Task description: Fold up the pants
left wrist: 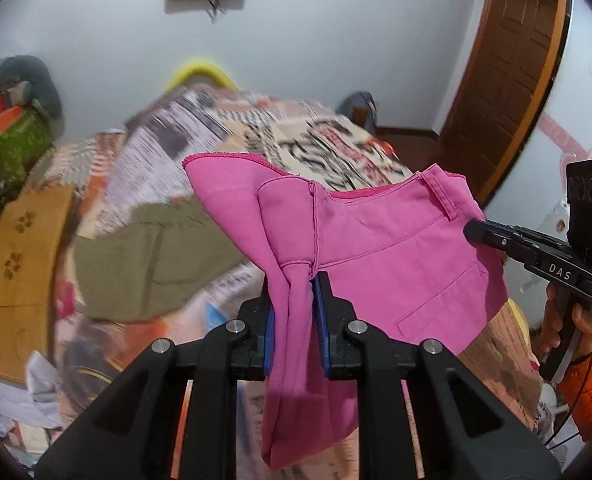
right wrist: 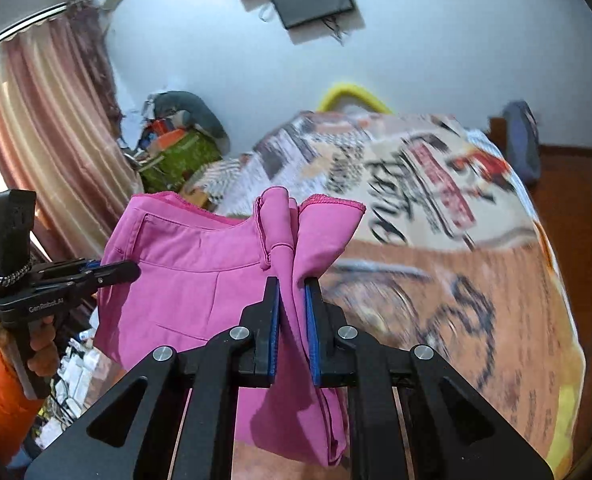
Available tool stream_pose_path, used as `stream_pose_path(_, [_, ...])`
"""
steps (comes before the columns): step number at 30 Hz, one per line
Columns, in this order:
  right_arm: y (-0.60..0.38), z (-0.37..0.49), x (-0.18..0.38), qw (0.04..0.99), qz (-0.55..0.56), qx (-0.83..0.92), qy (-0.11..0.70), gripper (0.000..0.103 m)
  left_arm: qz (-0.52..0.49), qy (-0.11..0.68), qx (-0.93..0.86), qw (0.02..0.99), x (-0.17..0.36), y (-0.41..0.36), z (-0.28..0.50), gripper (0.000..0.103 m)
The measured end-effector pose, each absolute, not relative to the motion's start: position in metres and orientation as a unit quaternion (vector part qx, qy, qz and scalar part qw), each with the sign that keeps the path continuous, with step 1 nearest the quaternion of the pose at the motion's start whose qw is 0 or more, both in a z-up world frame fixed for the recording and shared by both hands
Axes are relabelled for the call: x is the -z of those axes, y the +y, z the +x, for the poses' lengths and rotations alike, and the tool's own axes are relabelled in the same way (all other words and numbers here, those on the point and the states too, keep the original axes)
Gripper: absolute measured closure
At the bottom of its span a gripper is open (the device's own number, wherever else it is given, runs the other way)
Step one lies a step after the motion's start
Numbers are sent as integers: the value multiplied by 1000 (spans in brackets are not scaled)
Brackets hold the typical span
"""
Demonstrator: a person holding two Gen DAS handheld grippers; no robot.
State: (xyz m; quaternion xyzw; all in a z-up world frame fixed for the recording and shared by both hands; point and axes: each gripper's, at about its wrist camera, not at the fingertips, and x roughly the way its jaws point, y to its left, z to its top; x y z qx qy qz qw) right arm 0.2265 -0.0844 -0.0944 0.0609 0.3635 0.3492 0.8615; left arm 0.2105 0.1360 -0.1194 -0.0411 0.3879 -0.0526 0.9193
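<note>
Pink pants point(left wrist: 384, 248) hang in the air above the bed, stretched between both grippers. My left gripper point(left wrist: 298, 284) is shut on a bunched part of the fabric near the seam. My right gripper point(right wrist: 292, 284) is shut on another bunched fold of the pants point(right wrist: 184, 276). In the left wrist view the right gripper point(left wrist: 472, 232) pinches the waistband edge at the right. In the right wrist view the left gripper point(right wrist: 134, 270) pinches the waistband side at the left. The legs hang below the jaws.
A bed with a newspaper-print cover point(right wrist: 436, 208) lies below. Olive green pants point(left wrist: 152, 256) and a brown folded cloth point(left wrist: 20, 264) lie on the bed. A cluttered pile point(right wrist: 176, 140) stands by the curtain point(right wrist: 36, 140). A wooden door point(left wrist: 508, 72) is at the right.
</note>
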Motion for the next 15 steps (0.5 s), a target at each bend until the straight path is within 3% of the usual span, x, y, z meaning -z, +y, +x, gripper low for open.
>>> stream_pose_path(7, [-26, 254, 86, 863, 42, -371, 340, 93, -44, 376, 10, 925, 102, 190, 223, 86])
stream_pose_path(15, [43, 299, 104, 856, 23, -380, 350, 93, -64, 382, -24, 922, 121, 252, 259, 86])
